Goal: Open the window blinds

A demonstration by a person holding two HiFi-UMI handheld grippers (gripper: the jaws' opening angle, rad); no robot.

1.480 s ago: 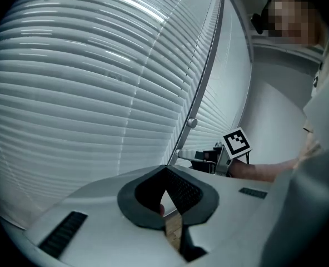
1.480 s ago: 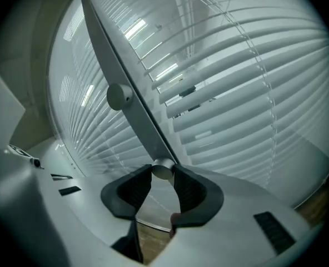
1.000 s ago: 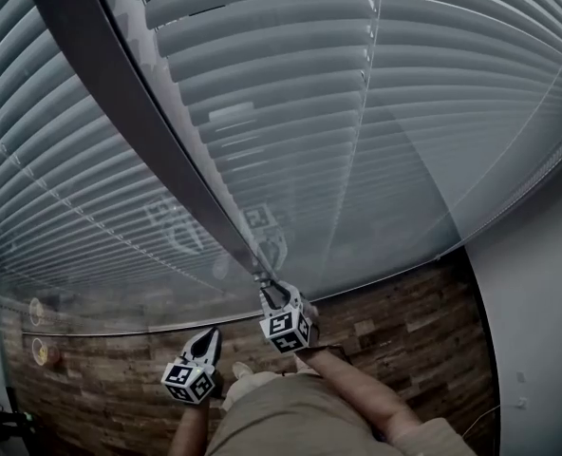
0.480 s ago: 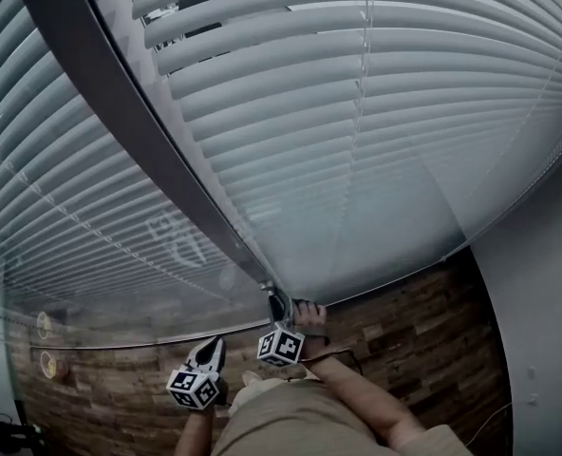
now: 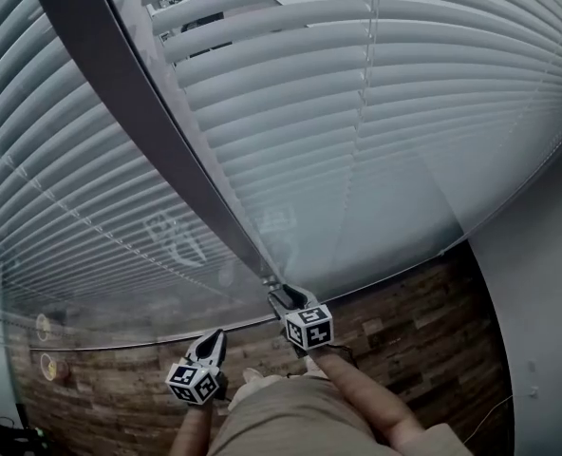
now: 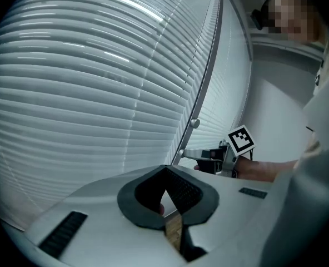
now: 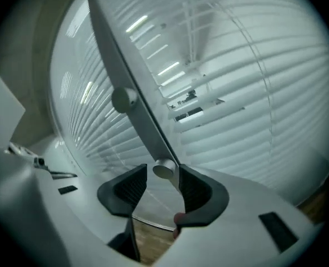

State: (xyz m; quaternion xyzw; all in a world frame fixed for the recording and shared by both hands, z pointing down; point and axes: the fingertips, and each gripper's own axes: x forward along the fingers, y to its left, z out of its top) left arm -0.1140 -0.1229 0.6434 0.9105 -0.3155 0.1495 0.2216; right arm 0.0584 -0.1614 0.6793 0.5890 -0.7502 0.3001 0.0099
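Blinds: window blinds [image 5: 357, 112] of pale horizontal slats fill nearly the whole head view, on both sides of a dark upright frame post [image 5: 139, 112]; they sit behind glass that carries faint reflections
Slat state: slats lie close over one another; only a few dark gaps show near the top of the head view
Control: a small round knob [image 7: 164, 170] sits low on the post, a second knob [image 7: 124, 99] higher up the same post
Right gripper: right gripper [image 5: 279, 295] is up at the foot of the post, its marker cube towards the person
Right gripper jaws: spread wide, having just been opening; the lower knob stands between them, just beside the right-hand pad [image 7: 189, 188], with a clear gap to the other pad
Left gripper: left gripper [image 5: 215, 335] is held lower and to the left of the right one, apart from the post, pointing at the left-hand blind [image 6: 70, 93]
Left gripper jaws: tips pressed together, nothing between them
Cross-check: left gripper view shows the right gripper at the post, level with the lower knob
Below: wood-plank floor [image 5: 404, 321] under the window; the person's forearm [image 5: 376, 397] runs up to the right gripper
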